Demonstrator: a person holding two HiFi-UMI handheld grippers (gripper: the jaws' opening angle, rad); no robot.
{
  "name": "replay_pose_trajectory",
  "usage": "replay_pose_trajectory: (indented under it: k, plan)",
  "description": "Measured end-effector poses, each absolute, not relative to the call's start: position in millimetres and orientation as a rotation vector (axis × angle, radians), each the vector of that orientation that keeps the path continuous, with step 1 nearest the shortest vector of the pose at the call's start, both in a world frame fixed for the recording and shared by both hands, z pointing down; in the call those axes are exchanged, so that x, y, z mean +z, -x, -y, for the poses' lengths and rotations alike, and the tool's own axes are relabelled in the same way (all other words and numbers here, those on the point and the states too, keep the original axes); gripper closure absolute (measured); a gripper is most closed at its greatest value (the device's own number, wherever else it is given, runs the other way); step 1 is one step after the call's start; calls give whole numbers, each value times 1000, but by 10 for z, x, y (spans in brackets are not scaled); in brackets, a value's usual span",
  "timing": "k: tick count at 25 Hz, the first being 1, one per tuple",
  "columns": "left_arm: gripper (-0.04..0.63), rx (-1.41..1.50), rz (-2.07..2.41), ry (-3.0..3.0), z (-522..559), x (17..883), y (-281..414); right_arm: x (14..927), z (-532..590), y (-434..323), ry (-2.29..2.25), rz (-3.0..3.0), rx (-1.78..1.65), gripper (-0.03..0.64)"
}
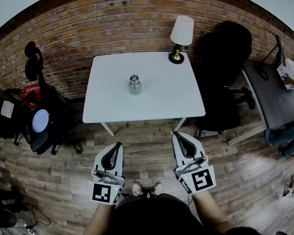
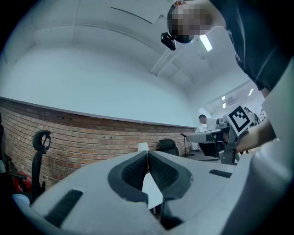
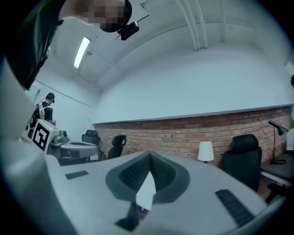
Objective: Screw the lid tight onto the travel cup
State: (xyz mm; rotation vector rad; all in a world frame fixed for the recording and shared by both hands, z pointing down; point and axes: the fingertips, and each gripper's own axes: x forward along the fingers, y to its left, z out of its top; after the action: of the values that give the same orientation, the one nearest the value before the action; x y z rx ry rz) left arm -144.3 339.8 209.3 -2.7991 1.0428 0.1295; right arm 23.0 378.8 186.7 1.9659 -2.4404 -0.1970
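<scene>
A steel travel cup (image 1: 134, 84) with its lid on top stands upright near the middle of the white table (image 1: 110, 105) in the head view. My left gripper (image 1: 118, 145) is held well short of the table's front edge, over the wooden floor, its jaws shut and empty. My right gripper (image 1: 176, 136) hangs beside it at the same distance, also shut with nothing in it. In the left gripper view the left gripper (image 2: 147, 152) has its tips meeting; in the right gripper view the right gripper (image 3: 149, 156) does too. The cup is hidden in both gripper views.
A table lamp (image 1: 181, 38) stands at the table's far right corner. Black office chairs (image 1: 224, 66) sit right of the table, another chair and gear (image 1: 39, 118) to the left. A brick wall (image 1: 103, 26) runs behind. A second desk (image 1: 270, 96) with a seated person lies far right.
</scene>
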Motion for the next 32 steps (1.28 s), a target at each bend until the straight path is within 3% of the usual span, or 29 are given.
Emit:
replay_pose_trajectory:
  k: [19,32]
  plan:
    - [571,46,-1167,2783,-3516,2371,1229,2175,-3788,-438,-1822,2639,-19,606]
    - [570,50,-1163,2873,-2178,2756,1185,2403,-2619,-539,-1797,2556,28,606]
